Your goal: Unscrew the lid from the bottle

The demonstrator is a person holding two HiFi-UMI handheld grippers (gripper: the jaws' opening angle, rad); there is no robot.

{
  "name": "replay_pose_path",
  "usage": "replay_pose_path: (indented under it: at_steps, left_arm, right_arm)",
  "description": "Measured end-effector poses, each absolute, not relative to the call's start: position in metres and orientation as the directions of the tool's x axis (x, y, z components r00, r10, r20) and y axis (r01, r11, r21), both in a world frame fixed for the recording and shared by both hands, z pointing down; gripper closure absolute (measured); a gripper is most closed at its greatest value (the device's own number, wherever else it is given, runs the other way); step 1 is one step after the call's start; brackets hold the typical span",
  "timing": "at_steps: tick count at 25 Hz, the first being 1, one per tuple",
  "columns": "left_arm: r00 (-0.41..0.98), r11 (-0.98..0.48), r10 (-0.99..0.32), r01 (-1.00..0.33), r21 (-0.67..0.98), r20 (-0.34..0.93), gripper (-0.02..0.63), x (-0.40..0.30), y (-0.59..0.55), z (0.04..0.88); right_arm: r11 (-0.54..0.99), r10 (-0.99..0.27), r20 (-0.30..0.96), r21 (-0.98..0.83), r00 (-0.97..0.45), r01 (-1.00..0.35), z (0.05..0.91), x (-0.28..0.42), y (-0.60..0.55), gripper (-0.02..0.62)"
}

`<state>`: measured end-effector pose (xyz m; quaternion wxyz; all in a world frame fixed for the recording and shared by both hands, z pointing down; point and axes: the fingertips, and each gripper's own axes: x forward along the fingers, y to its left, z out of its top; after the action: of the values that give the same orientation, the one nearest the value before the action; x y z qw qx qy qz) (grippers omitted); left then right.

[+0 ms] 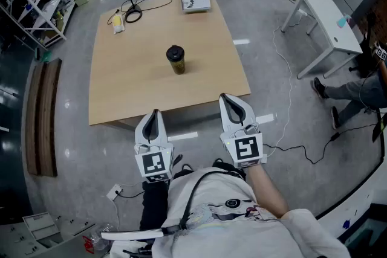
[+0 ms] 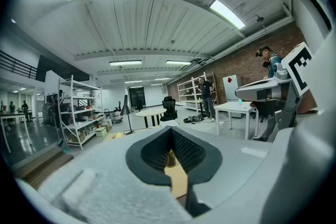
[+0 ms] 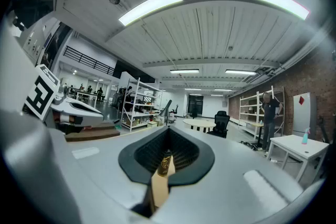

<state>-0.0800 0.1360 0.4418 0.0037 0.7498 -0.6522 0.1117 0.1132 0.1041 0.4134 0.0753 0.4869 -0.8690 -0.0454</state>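
jaws together, l+r; bottle untouched

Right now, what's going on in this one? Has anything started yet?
A person stands at the near edge of a wooden table with a gripper in each hand. The left gripper and right gripper are both shut and empty, held off the table's near edge and pointed towards the bottle. The bottle stands upright near the middle of the table with its black lid on. Neither gripper touches it, so the unscrewing has not begun.
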Motion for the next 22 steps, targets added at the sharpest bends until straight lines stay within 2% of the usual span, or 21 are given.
replay_pose_path:
  at_steps: [16, 19, 22]
  left_arm:
    - [0.129, -0.148, -0.976, -0.983, -0.104, 0.176, 0.603, -0.040, 0.123, 0.451]
    - [0.104, -0.125, -0.968, -0.989, -0.080, 0.227, 0.603, -0.039, 0.126, 0.475]
    - [0.122, -0.145, -0.946, -0.988, -0.053, 0.300, 0.601, -0.022, 0.142, 0.511]
  right_arm:
    - [0.587, -0.809, 0.068, 0.102, -0.583, -0.803, 0.415, 0.137, 0.103, 0.589]
    - [0.602, -0.799, 0.076, 0.084, -0.597, -0.794, 0.424, 0.151, 0.111, 0.589]
    - [0.595, -0.799, 0.136, 0.049, -0.585, -0.802, 0.446, 0.182, 0.124, 0.589]
